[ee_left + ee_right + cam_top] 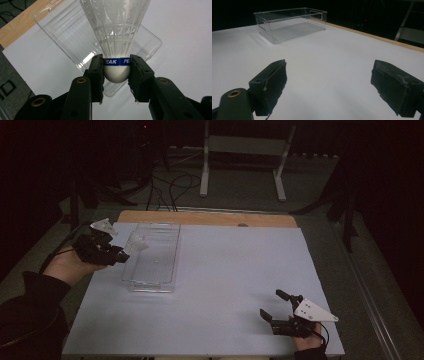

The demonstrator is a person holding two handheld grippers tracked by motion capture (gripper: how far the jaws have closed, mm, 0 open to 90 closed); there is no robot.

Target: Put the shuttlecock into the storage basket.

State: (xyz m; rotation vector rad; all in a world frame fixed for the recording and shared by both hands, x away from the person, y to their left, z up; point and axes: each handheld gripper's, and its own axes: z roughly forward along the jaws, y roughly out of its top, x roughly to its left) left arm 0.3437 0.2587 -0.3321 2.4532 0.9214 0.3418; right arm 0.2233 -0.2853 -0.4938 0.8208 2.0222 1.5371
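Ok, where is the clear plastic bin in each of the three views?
High view: clear plastic bin left of centre on the white table, beside the left gripper.
Left gripper view: under the held shuttlecock, corner toward the camera.
Right gripper view: top left, far end of the table.
Shared landmark: the table's wooden edge.

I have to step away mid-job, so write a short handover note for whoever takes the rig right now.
Left gripper: shut on the shuttlecock, pads on its white cork at the blue band, skirt pointing away from the camera. In the high view it is held at the left edge of the clear plastic bin.
Right gripper: open, nothing between its jaws, low over the white table at the near right.
Done: shuttlecock picked up and brought to the bin.
Left: probably lower it into the bin and release.
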